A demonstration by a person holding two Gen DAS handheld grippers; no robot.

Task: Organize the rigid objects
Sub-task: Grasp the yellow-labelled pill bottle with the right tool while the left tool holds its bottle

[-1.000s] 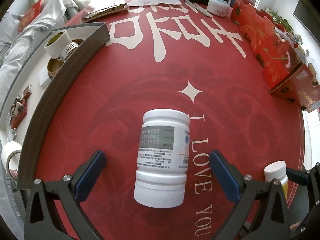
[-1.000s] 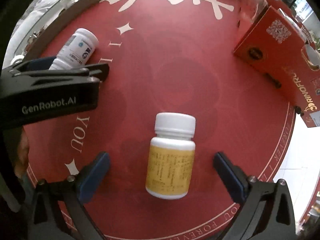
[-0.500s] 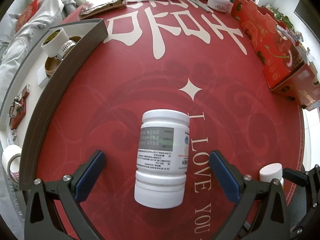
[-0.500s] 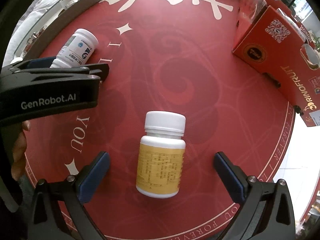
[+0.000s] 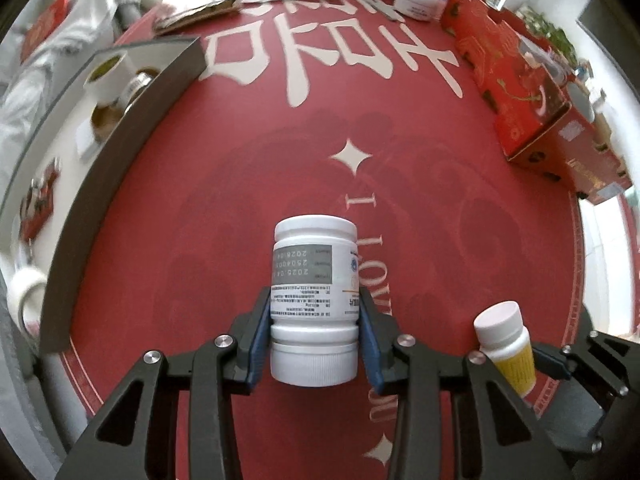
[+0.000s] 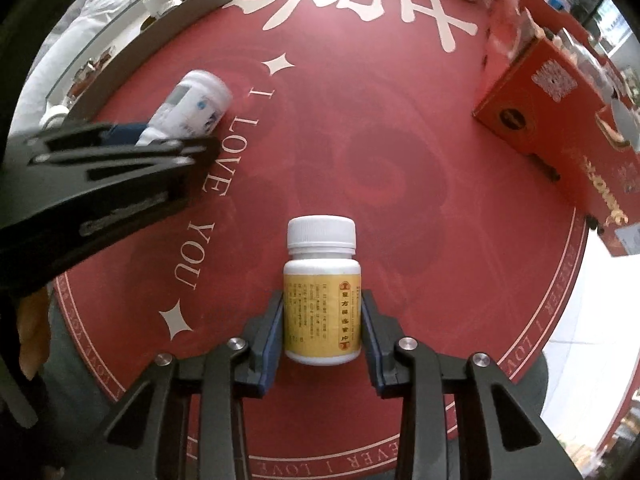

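Note:
A white jar with a grey label lies on the round red mat, cap toward the camera. My left gripper is closing on it, blue pads pressed on both sides of its lower body. A smaller white bottle with a yellow label lies cap away from the camera. My right gripper is closing on it, pads against its yellow label. In the left wrist view the yellow bottle shows at lower right in the right gripper. The white jar appears blurred at upper left of the right wrist view.
A grey tray with small containers runs along the mat's left side. Red cartons stand at the right edge. A round white tub, papers and a dark box sit at the far side. A tape roll lies at the left.
Both grippers went from wide open to closed on their bottles. The white jar and the yellow bottle now sit between pressed pads. The left gripper looks blurred in the right wrist view.

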